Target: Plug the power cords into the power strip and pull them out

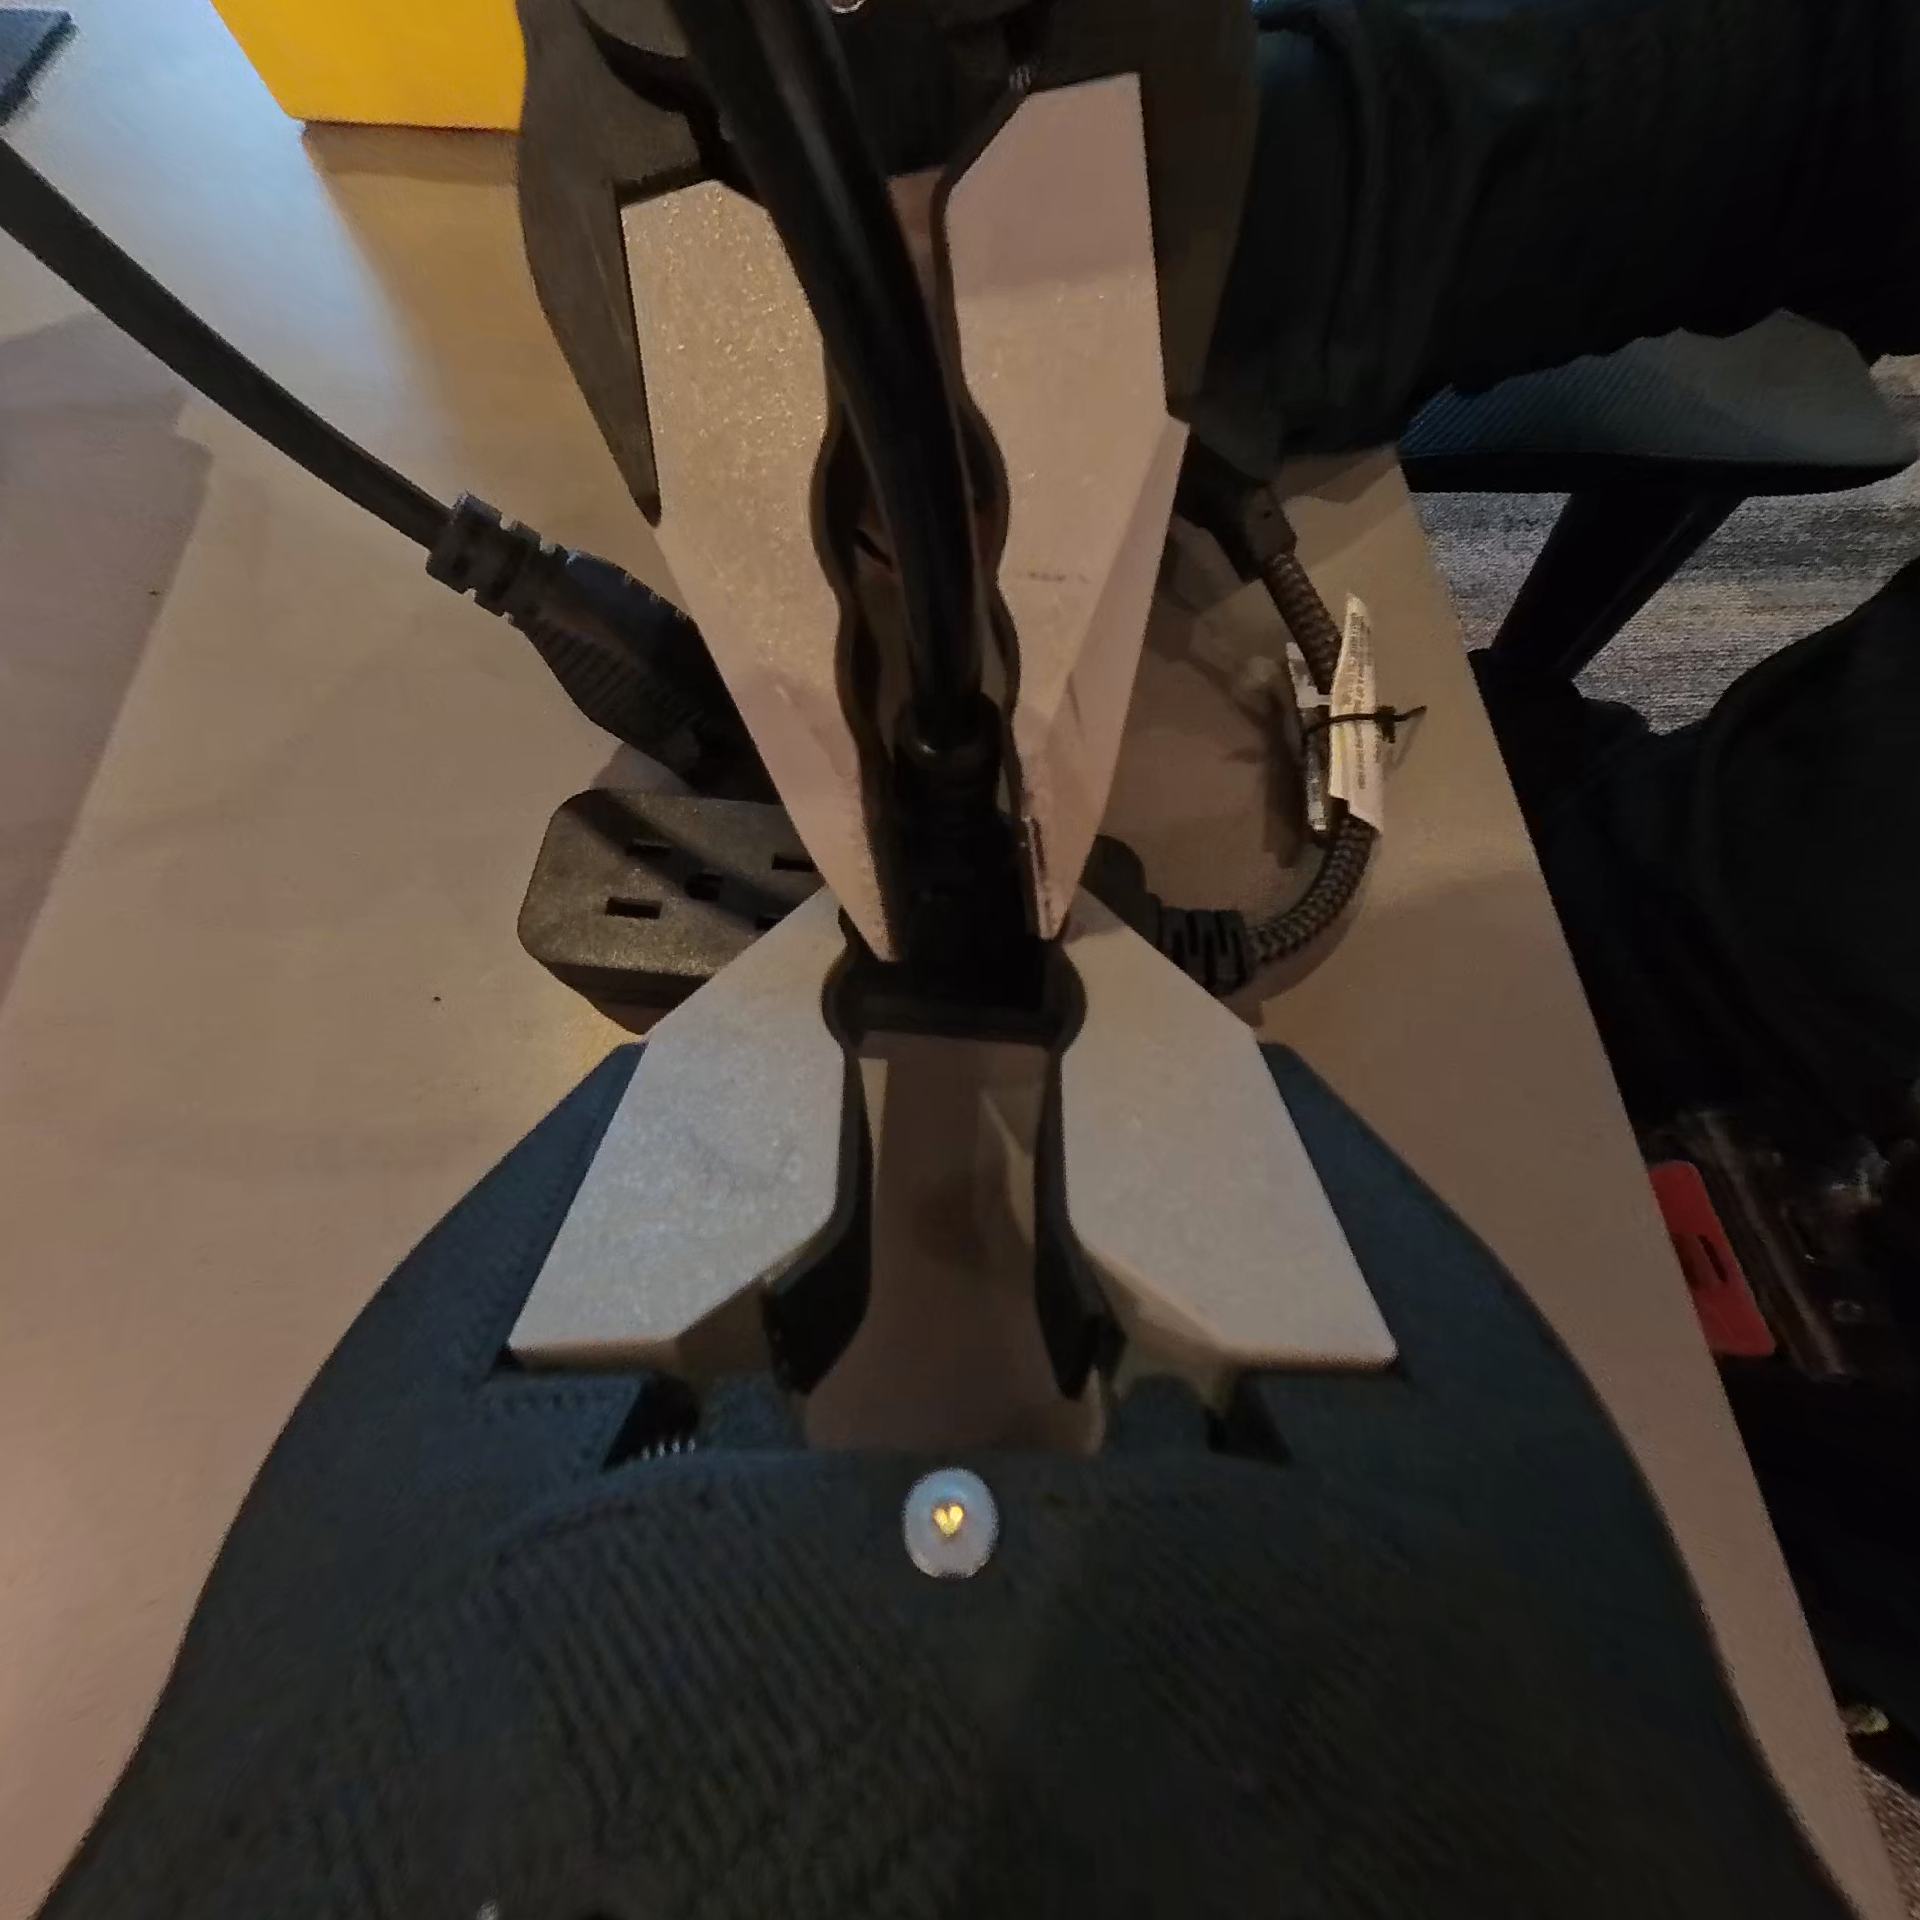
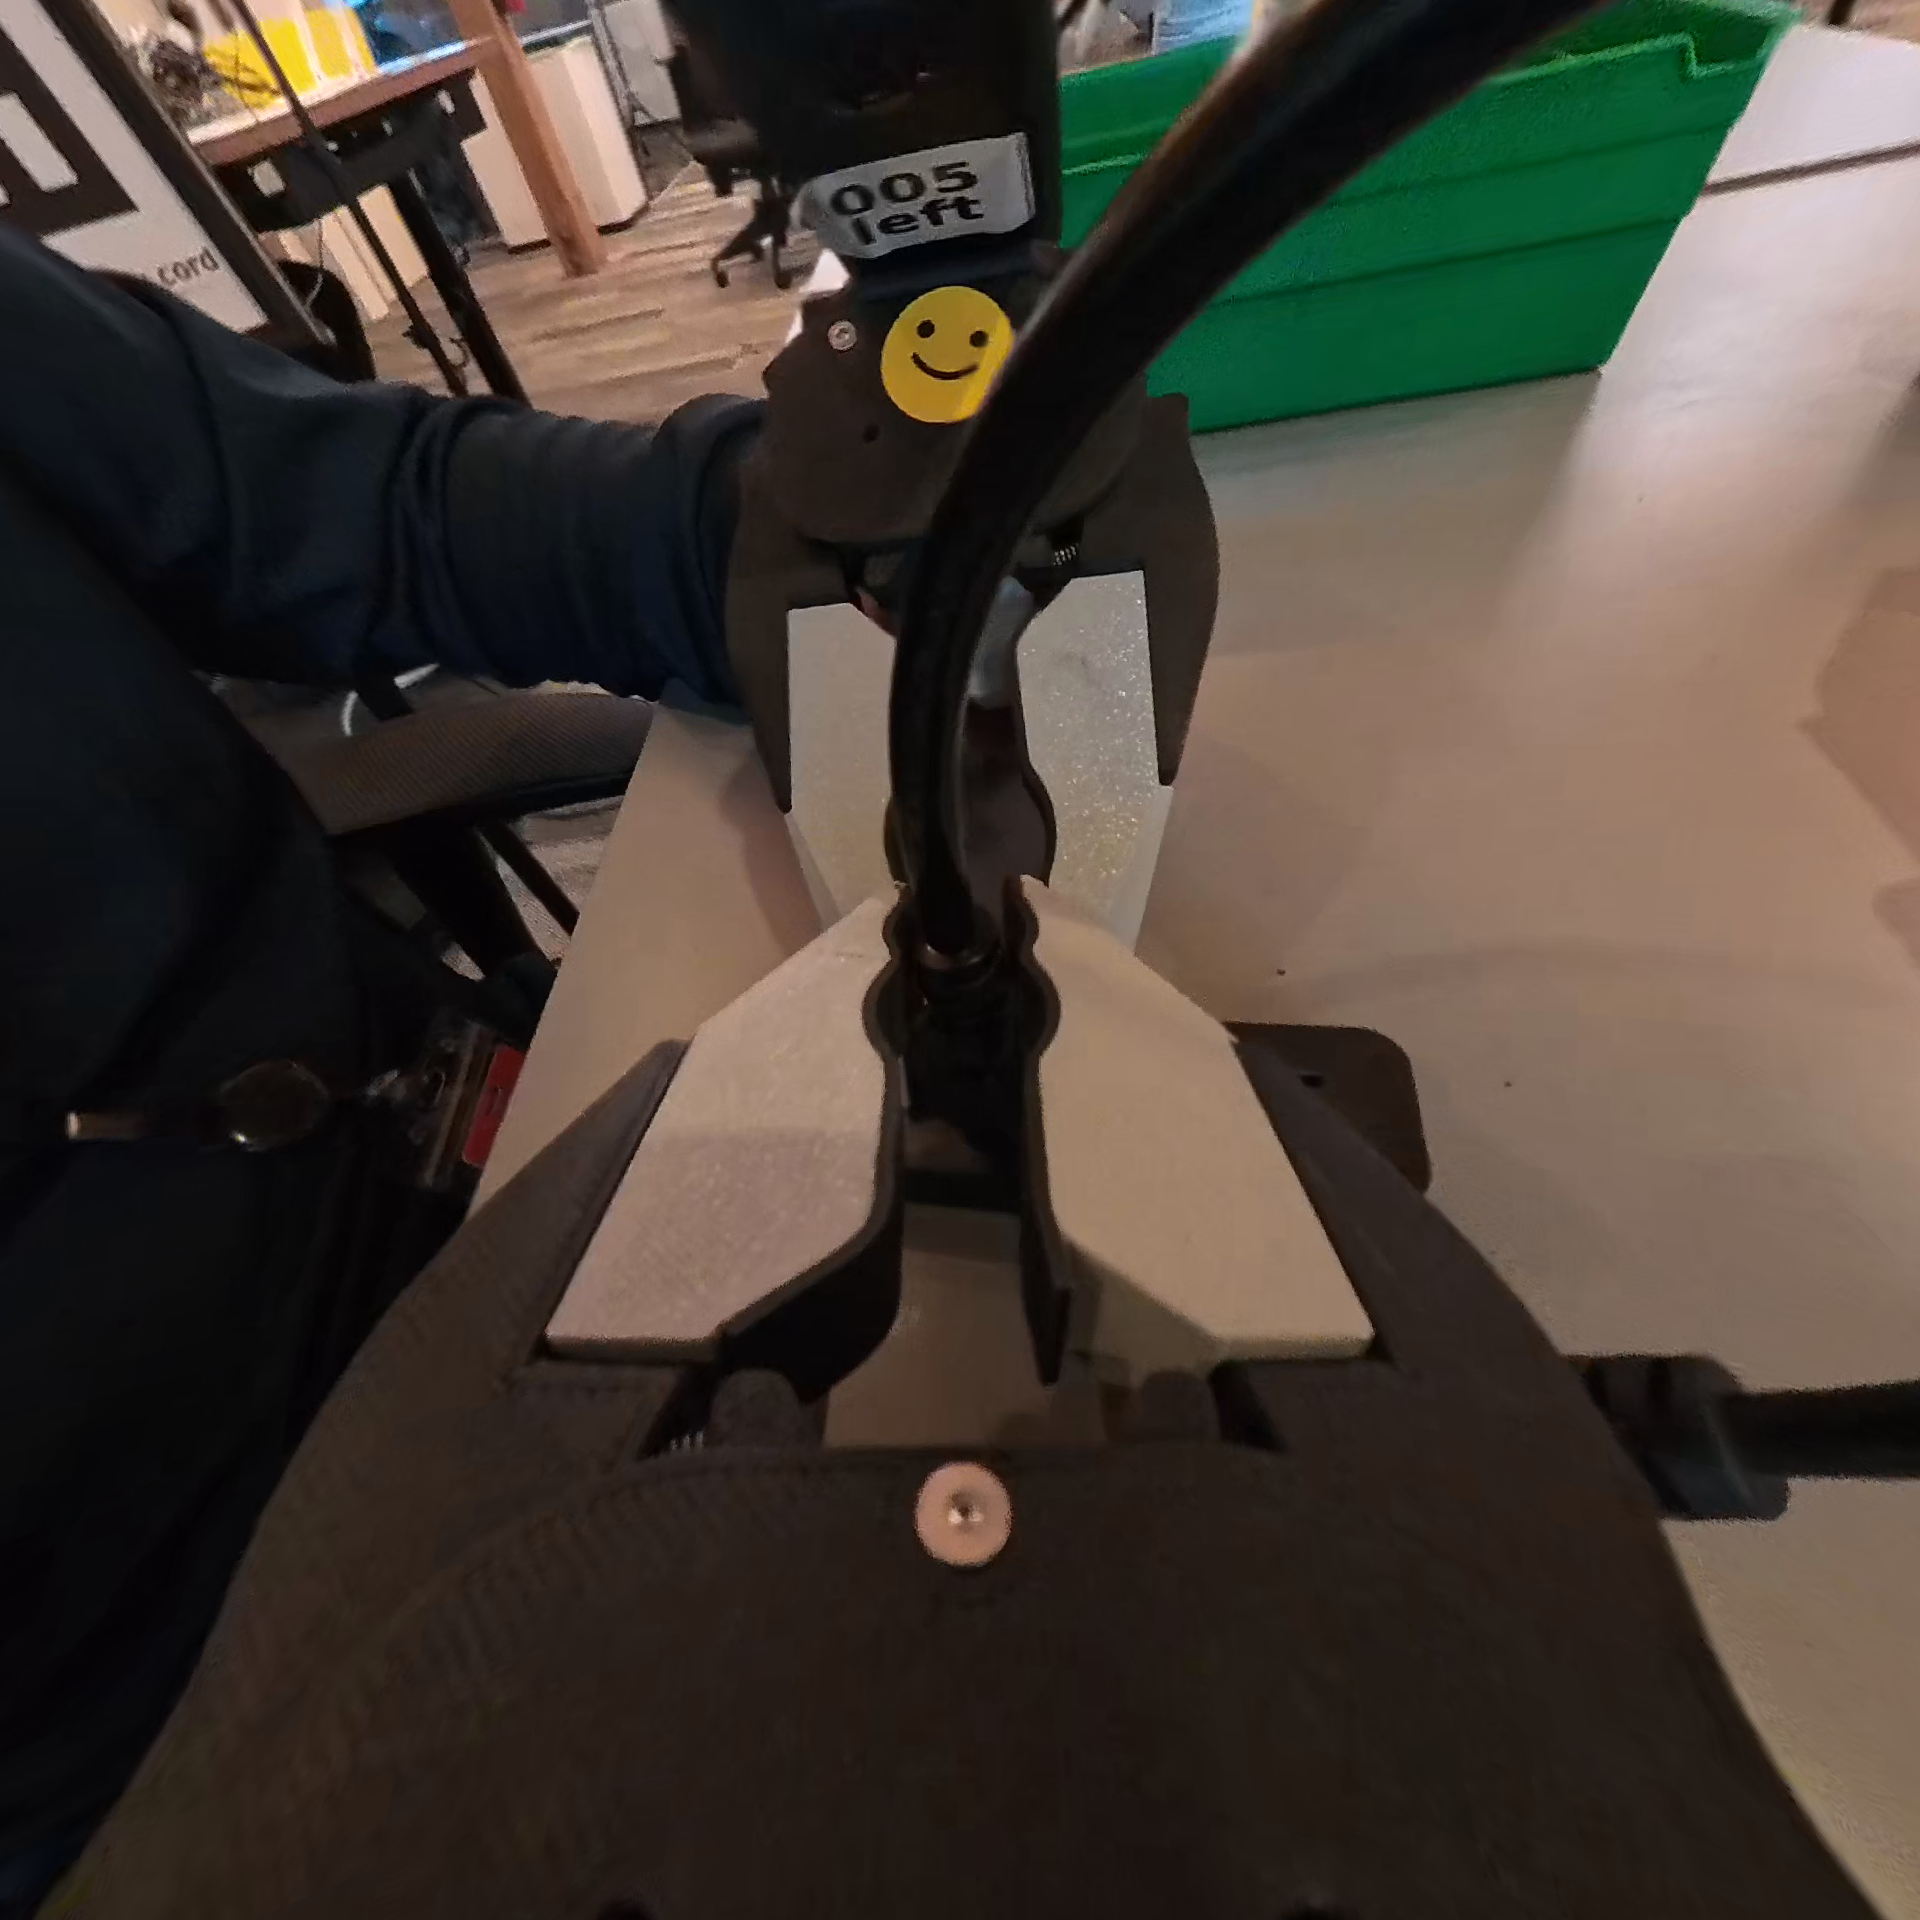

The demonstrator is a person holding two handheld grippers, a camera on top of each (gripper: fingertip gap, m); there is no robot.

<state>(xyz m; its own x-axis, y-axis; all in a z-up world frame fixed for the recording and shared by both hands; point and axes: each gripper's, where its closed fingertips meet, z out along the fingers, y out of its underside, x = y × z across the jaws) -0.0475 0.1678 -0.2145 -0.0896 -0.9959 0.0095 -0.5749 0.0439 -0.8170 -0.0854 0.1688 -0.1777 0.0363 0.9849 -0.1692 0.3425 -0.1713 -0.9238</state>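
A black power strip point(image 1: 644, 894) lies on the pale table near its edge; it also shows in the right wrist view point(image 2: 1340, 1081). My left gripper point(image 1: 951, 997) is shut on the strip's near end. My right gripper point(image 1: 961, 904) comes from the opposite side and is shut on a black plug point(image 1: 951, 821) standing upright over the strip. In the right wrist view my right gripper point(image 2: 961, 997) grips this plug point(image 2: 951, 1039), and its cord point(image 2: 1039, 395) arcs up and right. Its prongs are hidden. A second plug point(image 1: 582, 623) sits in the strip's far end.
The strip's braided cord point(image 1: 1320, 852) with a white tag loops by the table's right edge. A yellow box point(image 1: 364, 62) stands at the back. A green bin point(image 2: 1403, 229) stands on the table beyond the grippers. A person's dark sleeve point(image 2: 468, 540) and a chair are beside the table.
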